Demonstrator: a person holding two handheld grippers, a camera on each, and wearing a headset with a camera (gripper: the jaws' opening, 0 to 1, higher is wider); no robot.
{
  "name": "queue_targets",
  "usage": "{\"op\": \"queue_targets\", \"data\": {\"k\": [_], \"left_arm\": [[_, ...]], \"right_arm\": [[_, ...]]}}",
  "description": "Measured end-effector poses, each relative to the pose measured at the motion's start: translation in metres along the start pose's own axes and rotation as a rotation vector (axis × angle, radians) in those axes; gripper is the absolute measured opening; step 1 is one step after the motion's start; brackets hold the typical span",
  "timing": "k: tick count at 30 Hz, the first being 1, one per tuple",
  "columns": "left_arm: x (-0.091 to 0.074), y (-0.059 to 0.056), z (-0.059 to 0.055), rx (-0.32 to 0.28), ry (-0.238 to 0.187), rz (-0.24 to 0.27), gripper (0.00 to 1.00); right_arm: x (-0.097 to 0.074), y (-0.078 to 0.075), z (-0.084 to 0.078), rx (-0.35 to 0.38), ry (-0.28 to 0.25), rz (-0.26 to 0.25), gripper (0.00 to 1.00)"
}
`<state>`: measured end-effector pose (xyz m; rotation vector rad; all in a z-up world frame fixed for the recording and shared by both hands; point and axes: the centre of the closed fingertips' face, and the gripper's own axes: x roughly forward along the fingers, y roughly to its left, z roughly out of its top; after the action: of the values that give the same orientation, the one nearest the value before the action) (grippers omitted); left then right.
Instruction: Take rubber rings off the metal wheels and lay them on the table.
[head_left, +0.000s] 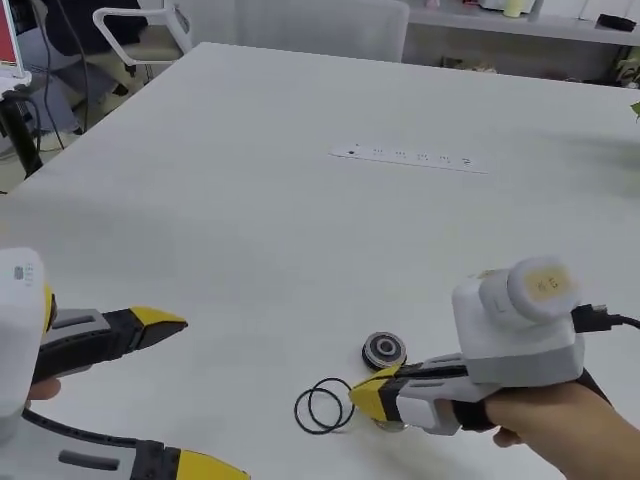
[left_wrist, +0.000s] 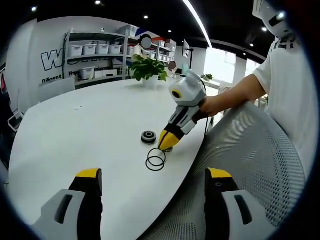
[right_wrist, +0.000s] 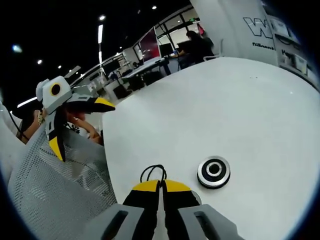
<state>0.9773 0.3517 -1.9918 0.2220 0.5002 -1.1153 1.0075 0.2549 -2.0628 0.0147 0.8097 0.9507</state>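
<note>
Two thin black rubber rings (head_left: 325, 406) lie flat, overlapping, near the white desk's (head_left: 300, 220) near edge. A round metal wheel (head_left: 384, 349) lies flat just beside them, its hole facing up. The right tool (head_left: 362, 398) is pressed together, tips beside the rings. The left tool (left_wrist: 153, 176) is spread apart.

I work at a wide, pale counter (head_left: 250, 200) with a white power strip (head_left: 410, 157) lying flat on its far half. A white-armed office chair (head_left: 150, 45) stands beyond its far corner, and a grey mesh chair (left_wrist: 250, 150) sits just beside its near edge. Shelving (left_wrist: 95, 55) with white bins lines the wall behind a potted plant (left_wrist: 147, 69). A long light strip (left_wrist: 197, 22) crosses the dark ceiling.
</note>
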Motion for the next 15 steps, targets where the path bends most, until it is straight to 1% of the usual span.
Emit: {"op": "queue_targets", "data": {"k": [5, 12, 15], "left_arm": [[-0.0001, 0.0003, 0.0002, 0.000, -0.001, 0.001, 0.82], [-0.0007, 0.0014, 0.0004, -0.002, -0.004, 0.007, 0.81], [-0.0009, 0.0015, 0.0002, -0.002, -0.004, 0.007, 0.81]], "right_arm": [[0.0022, 0.0003, -0.0012, -0.026, 0.007, -0.004, 0.01], [0.0049, 0.0026, -0.0009, -0.113, 0.018, -0.018, 0.05], [0.0055, 0.0040, -0.0012, -0.129, 0.024, -0.013, 0.07]]}}
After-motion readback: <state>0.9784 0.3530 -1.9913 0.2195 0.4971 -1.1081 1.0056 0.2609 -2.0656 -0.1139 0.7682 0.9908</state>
